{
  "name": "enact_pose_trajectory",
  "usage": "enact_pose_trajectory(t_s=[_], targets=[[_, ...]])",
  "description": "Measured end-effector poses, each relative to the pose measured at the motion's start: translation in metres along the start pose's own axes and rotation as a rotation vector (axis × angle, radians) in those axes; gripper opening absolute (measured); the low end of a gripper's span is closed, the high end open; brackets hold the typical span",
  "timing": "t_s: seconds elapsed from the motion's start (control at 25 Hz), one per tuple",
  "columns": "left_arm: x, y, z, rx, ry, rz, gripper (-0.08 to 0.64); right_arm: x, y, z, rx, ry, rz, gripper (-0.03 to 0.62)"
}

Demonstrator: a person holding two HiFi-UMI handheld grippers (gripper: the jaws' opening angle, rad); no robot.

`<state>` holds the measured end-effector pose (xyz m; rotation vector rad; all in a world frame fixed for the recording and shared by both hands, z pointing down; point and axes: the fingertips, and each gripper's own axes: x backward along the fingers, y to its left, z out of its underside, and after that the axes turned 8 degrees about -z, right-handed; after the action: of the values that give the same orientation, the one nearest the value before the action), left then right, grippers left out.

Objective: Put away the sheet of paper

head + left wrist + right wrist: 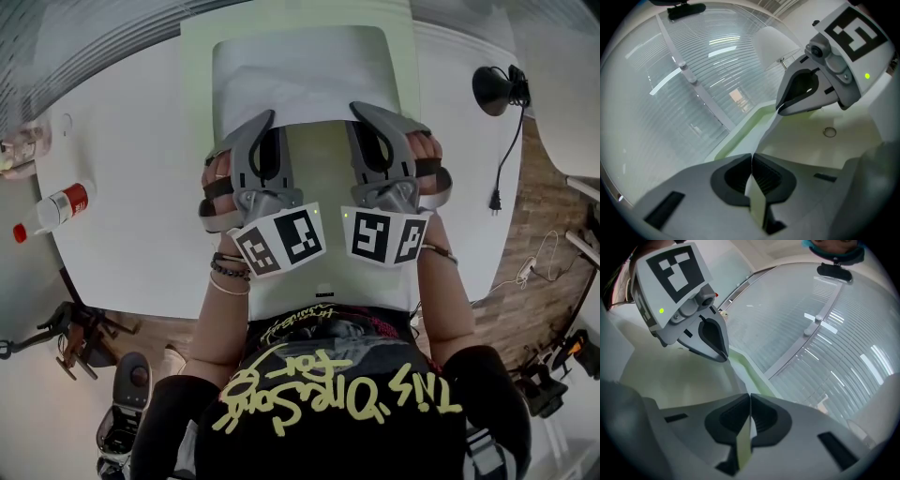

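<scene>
Sheet of paper (309,75): pale green, spanning the table (131,187) from near edge to far edge, one edge raised. Left gripper (270,116) and right gripper (357,108) each pinched that raised edge. Judged lifted, not yet put away.

A white table (141,187) bears a pale green mat (319,178) and a red-labelled bottle (64,204).

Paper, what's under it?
A green mat on the white table shows around the paper. The mat's middle is covered, so anything there can't be seen.
</scene>
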<state>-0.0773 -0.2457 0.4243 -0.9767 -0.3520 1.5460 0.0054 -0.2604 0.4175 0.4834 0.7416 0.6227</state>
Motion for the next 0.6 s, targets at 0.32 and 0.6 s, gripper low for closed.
enact_pose_trajectory(t_s=[0.32, 0.6], targets=[[-0.0015, -0.0019, 0.0012, -0.008, 0.005, 0.013, 0.009, -0.0022, -0.0016, -0.0003, -0.001, 0.006, -0.004, 0.010], [0.0009, -0.0030, 0.0008, -0.017, 0.004, 0.021, 0.011, -0.0007, 0.0020, -0.0009, -0.030, 0.006, -0.030, 0.011]])
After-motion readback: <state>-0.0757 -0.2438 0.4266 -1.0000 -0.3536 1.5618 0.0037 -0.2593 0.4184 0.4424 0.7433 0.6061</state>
